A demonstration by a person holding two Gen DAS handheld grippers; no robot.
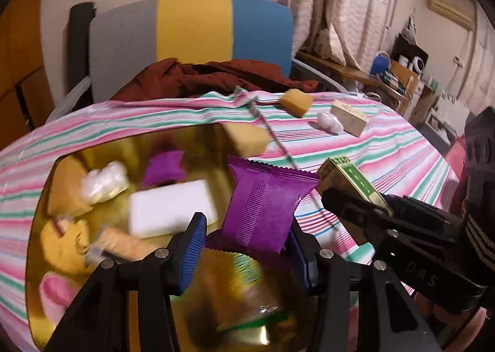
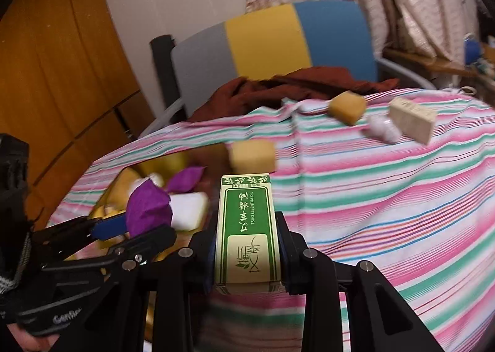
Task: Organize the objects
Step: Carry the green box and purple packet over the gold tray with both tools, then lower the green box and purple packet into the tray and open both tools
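Above gold tray (image 1: 62,166) we carry two items: left gripper (image 1: 247,246) clamps purple packet (image 1: 266,203), right gripper (image 2: 247,246) clamps essential-oil box (image 2: 246,228). Next: lower, release inside tray.

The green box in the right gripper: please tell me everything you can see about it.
The green box is a small, tall cardboard carton, cream with green panels, leaf prints and the words "TSAO ESSENTIAL OIL". It looks closed and undamaged. The right gripper is shut on it, with the pads pressing its two long sides. It is held above the striped cloth and points away from the camera.
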